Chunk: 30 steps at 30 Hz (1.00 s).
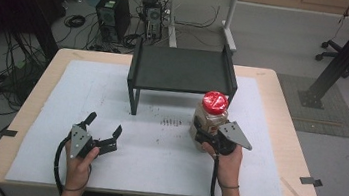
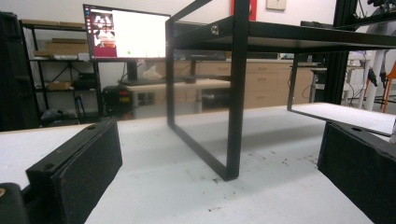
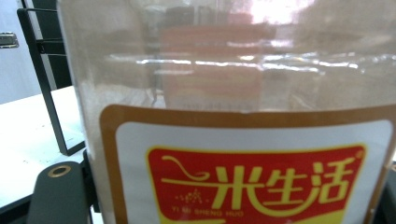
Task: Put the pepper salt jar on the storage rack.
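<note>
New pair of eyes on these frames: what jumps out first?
The clear jar with the bright red lid, standing right of centre on the white mat with the right gripper closed around its body; its red and yellow label looms large in the right gripper view. Next, the low black shelf at the back of the mat. The left gripper sits open and empty at front left.

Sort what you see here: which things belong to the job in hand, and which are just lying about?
In the job:
right gripper
red-lidded jar, held by that gripper
black shelf, probably

Lying about:
left gripper, open and holding nothing
computer tower
office chair
</note>
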### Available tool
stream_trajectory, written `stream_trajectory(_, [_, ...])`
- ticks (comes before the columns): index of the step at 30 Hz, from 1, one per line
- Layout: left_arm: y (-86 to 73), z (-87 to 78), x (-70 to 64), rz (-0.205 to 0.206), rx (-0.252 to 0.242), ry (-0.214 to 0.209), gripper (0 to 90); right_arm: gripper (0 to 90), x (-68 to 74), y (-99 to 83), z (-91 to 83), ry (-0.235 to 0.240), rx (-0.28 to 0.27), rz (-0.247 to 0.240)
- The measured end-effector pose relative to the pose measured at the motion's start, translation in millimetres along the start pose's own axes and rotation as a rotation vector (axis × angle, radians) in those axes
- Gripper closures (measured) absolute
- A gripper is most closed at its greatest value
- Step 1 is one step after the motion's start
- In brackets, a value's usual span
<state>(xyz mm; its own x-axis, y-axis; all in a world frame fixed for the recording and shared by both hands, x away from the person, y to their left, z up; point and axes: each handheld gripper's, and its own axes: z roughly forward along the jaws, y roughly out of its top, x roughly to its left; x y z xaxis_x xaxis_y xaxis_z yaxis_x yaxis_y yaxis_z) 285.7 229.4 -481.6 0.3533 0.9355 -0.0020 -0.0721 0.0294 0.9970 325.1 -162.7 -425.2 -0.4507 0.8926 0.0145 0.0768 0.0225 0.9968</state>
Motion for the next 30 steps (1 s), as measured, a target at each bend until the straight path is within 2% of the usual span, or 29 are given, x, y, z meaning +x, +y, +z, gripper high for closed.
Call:
stream_trajectory(23, [0.0,0.2,0.1,-0.003,0.001,0.0,0.2,25.9,0.0,1.6,-0.8,-0.009,0.012,-0.009])
stream_trajectory(30, [0.1,0.3,0.0,0.0,0.003,-0.002,0.3,26.3,0.0,3.2,-1.2,0.002,0.022,-0.011])
